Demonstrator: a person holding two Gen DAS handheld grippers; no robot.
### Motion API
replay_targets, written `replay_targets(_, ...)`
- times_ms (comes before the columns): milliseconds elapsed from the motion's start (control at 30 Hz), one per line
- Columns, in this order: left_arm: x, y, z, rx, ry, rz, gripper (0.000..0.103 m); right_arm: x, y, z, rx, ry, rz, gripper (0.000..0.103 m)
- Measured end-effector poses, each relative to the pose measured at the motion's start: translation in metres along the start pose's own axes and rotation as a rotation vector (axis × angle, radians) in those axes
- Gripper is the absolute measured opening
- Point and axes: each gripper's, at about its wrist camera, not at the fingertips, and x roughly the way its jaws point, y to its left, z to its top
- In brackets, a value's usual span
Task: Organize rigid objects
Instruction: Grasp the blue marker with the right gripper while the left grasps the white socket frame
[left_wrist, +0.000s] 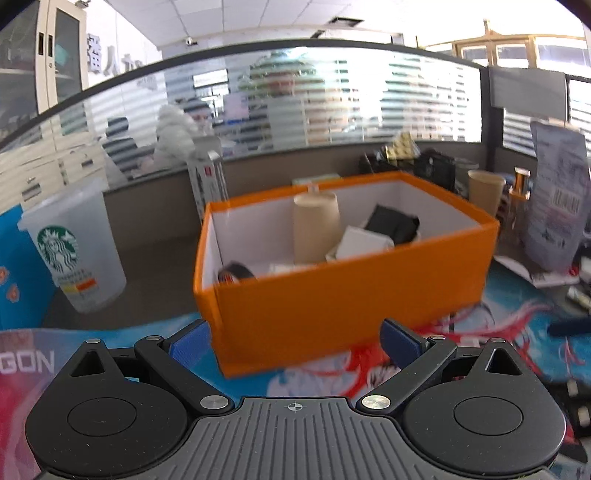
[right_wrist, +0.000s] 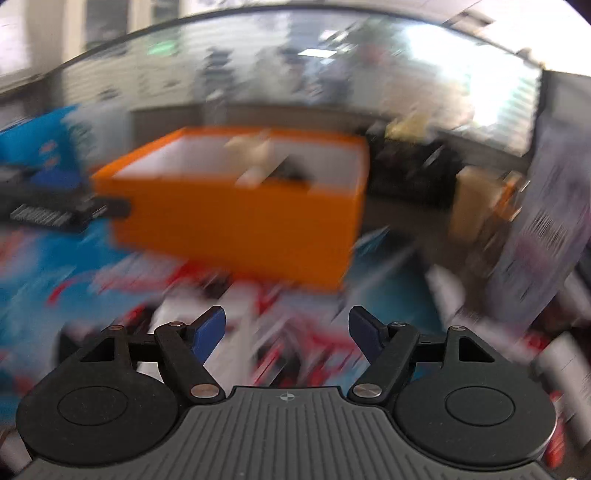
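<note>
Both the left gripper (left_wrist: 295, 338) and right gripper (right_wrist: 287, 328) hover with fingers spread, holding nothing. The orange box (left_wrist: 347, 295) already holds a paper cup (left_wrist: 316, 227) and small items. Likely next: fetch the plastic cup (left_wrist: 74, 251) standing left of it.

left gripper (left_wrist: 295, 341): fingers spread wide | right gripper (right_wrist: 287, 328): fingers apart (view blurred)
</note>
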Motion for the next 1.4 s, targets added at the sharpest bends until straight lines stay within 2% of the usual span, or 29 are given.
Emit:
replay_targets(67,0.003,-0.004,-0.004,-0.004,0.025,-0.002,0.099,0.001,0.006,-0.013,-0.019,0.019,0.04,0.074)
replay_targets(133,0.005,-0.007,-0.006,-0.009,0.039,-0.018,0.099,0.004,0.015,-0.022,-0.061,0.021,0.019,0.079)
replay_targets(200,0.005,-0.013,-0.009,-0.009,0.048,-0.03,0.099,0.006,0.021,-0.026,-0.1,0.002,-0.01,0.091)
replay_targets(267,0.005,-0.02,-0.011,-0.005,0.057,-0.046,0.099,0.007,0.021,-0.029,-0.094,-0.01,-0.012,0.093)
replay_targets(367,0.005,-0.028,-0.015,0.01,0.071,-0.053,0.099,0.003,0.022,-0.031,-0.093,-0.023,0.062,0.094)
replay_targets(500,0.007,-0.032,-0.019,0.012,0.089,-0.055,0.099,0.006,0.03,-0.035,-0.213,-0.03,0.085,0.094)
replay_targets(567,0.007,-0.032,-0.02,0.008,0.091,-0.057,0.099,0.013,0.028,-0.038,-0.249,-0.004,0.106,0.092)
replay_targets(633,0.005,-0.032,-0.02,0.007,0.089,-0.054,0.099,0.015,0.022,-0.037,-0.217,0.026,0.138,0.091)
replay_targets(667,0.004,-0.031,-0.02,0.008,0.089,-0.052,0.099,0.014,0.021,-0.035,-0.197,0.054,0.153,0.084)
replay_targets(700,0.004,-0.031,-0.02,0.007,0.091,-0.05,0.099,0.012,0.021,-0.034,-0.188,0.073,0.169,0.071)
replay_targets(733,0.004,-0.031,-0.021,0.005,0.094,-0.048,0.099,0.008,0.024,-0.035,-0.193,0.084,0.179,0.066)
replay_targets(767,0.004,-0.031,-0.021,0.002,0.1,-0.047,0.099,0.004,0.029,-0.036,-0.21,0.091,0.178,0.056)
replay_targets(800,0.004,-0.031,-0.021,-0.001,0.103,-0.05,0.099,0.0,0.033,-0.037,-0.223,0.097,0.183,0.041)
replay_targets(867,0.005,-0.031,-0.022,-0.01,0.109,-0.056,0.099,-0.007,0.04,-0.038,-0.229,0.121,0.198,0.024)
replay_targets(900,0.005,-0.032,-0.022,-0.011,0.111,-0.057,0.099,-0.009,0.043,-0.038,-0.218,0.135,0.189,0.019)
replay_targets(1067,0.003,-0.036,-0.026,-0.011,0.124,-0.053,0.099,-0.018,0.046,-0.043,-0.172,0.147,0.119,0.012)
replay_targets(1333,0.004,-0.042,-0.027,-0.053,0.146,-0.064,0.099,-0.041,0.001,-0.052,-0.02,0.11,0.079,0.011)
replay_targets(1400,0.004,-0.051,-0.025,-0.032,0.13,-0.064,0.099,-0.046,-0.012,-0.053,0.031,0.088,0.059,0.011)
